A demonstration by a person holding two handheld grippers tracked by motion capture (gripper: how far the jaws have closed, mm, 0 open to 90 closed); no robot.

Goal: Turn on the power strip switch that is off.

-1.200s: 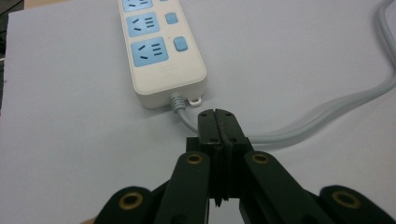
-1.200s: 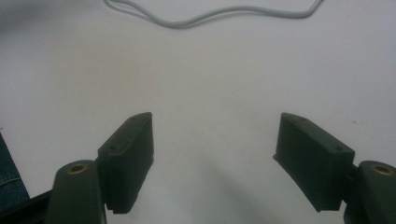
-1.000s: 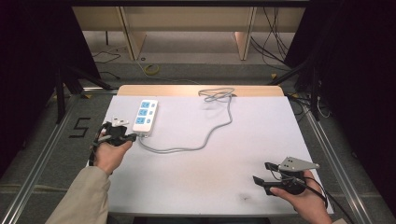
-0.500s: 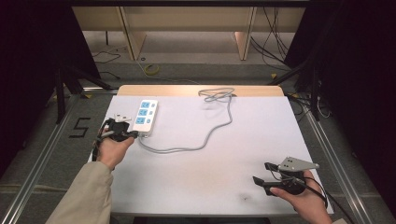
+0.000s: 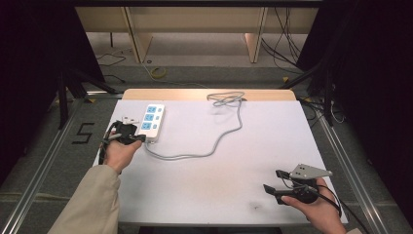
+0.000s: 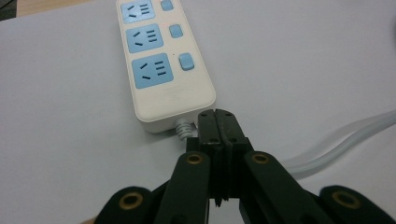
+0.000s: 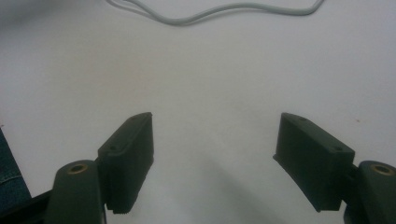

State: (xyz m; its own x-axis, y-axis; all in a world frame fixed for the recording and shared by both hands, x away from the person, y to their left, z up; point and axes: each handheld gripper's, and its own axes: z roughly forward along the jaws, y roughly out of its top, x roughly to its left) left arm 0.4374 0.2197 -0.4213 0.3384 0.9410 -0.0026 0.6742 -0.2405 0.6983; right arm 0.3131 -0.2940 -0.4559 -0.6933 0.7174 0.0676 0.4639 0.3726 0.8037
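A white power strip [image 5: 152,119] with blue sockets lies at the table's far left, and its grey cable [image 5: 214,146] curves right and back to a coil [image 5: 226,99] at the far edge. My left gripper [image 5: 138,138] sits at the strip's near end, where the cable leaves it. In the left gripper view the jaws are pressed together with nothing between them [image 6: 219,122], just right of the cable's collar on the strip [image 6: 159,70]. My right gripper [image 5: 272,180] rests near the front right corner with its jaws wide apart [image 7: 215,140] over bare table. The cable [image 7: 210,11] lies far ahead of it.
The white table top [image 5: 243,204] has a wooden strip [image 5: 185,94] along its far edge. Metal rails run along both sides on the floor, and a "5" [image 5: 84,132] is marked on the floor at the left. Wooden furniture legs stand beyond the table.
My left gripper has crept slightly away from me toward the strip's near end, still shut. The right gripper has not moved.
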